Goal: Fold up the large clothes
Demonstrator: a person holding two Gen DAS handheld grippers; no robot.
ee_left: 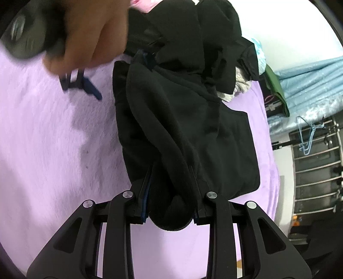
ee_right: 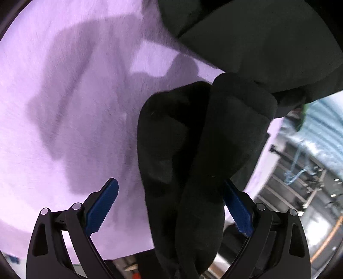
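Observation:
A large black fleece garment (ee_left: 184,120) lies bunched on a lilac plush bed cover (ee_left: 53,150). My left gripper (ee_left: 171,171) is shut on a thick fold of the garment and holds it a little above the cover. In the left wrist view my right gripper (ee_left: 82,84) shows blurred at the upper left, held by a hand, apart from the cloth. In the right wrist view my right gripper (ee_right: 169,188) is open, with its blue pads (ee_right: 103,206) wide apart. A hanging fold of the garment (ee_right: 193,161) drapes between them, touching the right pad.
More clothes, pink (ee_left: 143,4) and grey (ee_left: 240,88), lie piled at the far end of the bed. A blue sheet (ee_left: 304,85), a metal rack (ee_left: 315,167) with blue hangers (ee_left: 306,133) and dark items stand to the right of the bed edge.

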